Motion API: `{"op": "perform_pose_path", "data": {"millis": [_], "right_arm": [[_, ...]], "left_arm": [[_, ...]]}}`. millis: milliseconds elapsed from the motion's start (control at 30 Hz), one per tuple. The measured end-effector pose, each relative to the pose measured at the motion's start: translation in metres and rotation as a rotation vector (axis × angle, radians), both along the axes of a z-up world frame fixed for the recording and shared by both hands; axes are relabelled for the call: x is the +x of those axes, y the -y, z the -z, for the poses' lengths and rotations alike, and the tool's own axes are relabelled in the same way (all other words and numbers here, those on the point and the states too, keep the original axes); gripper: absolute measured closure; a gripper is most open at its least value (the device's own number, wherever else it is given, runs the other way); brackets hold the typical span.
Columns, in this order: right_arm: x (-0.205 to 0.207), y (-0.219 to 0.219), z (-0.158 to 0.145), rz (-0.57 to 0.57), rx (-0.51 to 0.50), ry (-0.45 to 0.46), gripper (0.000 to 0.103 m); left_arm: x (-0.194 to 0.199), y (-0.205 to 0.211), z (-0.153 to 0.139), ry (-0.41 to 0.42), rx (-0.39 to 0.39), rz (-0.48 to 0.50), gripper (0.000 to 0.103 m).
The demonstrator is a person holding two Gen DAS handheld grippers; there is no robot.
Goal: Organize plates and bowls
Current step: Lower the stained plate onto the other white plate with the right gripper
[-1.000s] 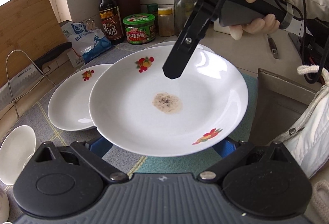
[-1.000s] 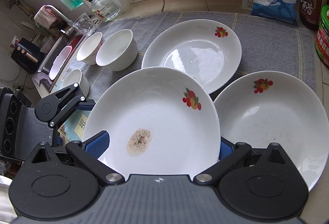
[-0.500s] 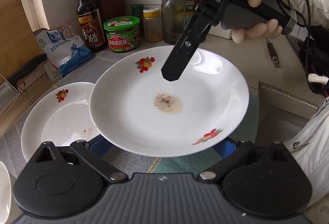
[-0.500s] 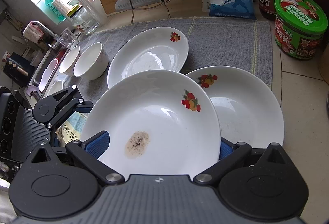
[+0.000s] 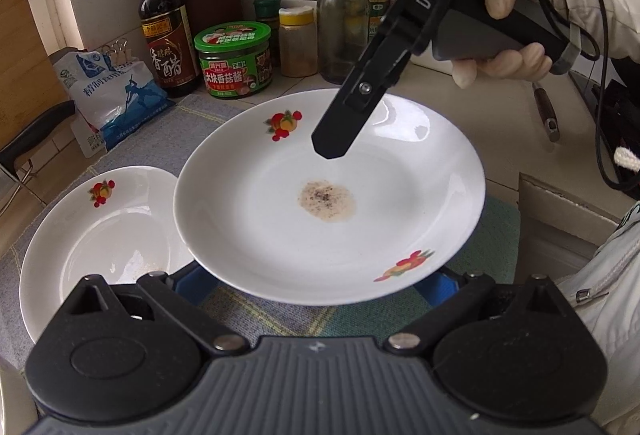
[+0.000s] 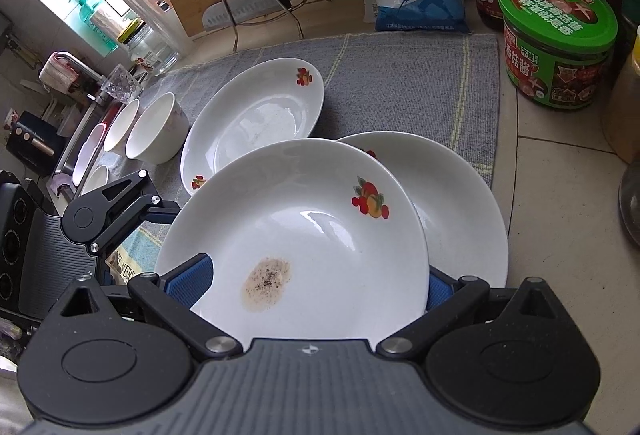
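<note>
stained plate [image 6: 296, 235], white with fruit prints and a brown speckled patch near its middle, hangs above the worktop [image 6: 560, 195] between both tools. right gripper [image 6: 312, 283] has its jaws spread wide, and the plate's near rim is pinched between the two blue pads. left gripper [image 5: 316, 283] meets the opposite rim, at 9 o'clock in the right wrist view; its blue pads show only under the plate's edge, so i cannot tell whether its jaws clamp or merely carry it. a gloved hand [image 5: 508, 31] grips the right tool's handle at 1 o'clock in the left wrist view. beneath the lifted plate, toward 2 o'clock in the right view, a second plate [image 6: 460, 203] lies partly on the grey mat [image 6: 400, 75], mostly covered by the lifted one. a third plate [image 6: 256, 115] sits on the mat at 11 o'clock, with white bowls [image 6: 156, 131] just beside it at 9 o'clock. a green-lidded jar [image 6: 556, 39] stands off the mat at 2 o'clock.
</note>
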State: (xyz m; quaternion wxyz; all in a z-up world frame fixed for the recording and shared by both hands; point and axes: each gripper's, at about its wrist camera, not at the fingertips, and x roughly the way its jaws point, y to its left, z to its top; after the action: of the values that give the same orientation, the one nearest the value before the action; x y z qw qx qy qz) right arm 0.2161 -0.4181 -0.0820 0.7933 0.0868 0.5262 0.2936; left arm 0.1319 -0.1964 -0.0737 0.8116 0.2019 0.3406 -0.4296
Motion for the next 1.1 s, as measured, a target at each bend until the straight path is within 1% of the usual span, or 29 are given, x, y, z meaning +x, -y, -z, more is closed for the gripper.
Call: {"op": "perform_pose_path", "data": {"millis": [200,633,1100], "right_arm": [[0.005,0.007,0.002,-0.013,0.004,0.000,0.000],[0.007,0.012,0.011,0.029,0.010,-0.015,0.000],[0.011,0.020,0.018,0.018,0.023,-0.020,0.000]], "left_arm": [[0.005,0.005,0.002,-0.007,0.003,-0.013,0.002],[0.014,0.010,0.005,-0.035,0.019,0.006,0.002],[0.019,0.017,0.009,-0.051,0.043,-0.011,0.002]]}}
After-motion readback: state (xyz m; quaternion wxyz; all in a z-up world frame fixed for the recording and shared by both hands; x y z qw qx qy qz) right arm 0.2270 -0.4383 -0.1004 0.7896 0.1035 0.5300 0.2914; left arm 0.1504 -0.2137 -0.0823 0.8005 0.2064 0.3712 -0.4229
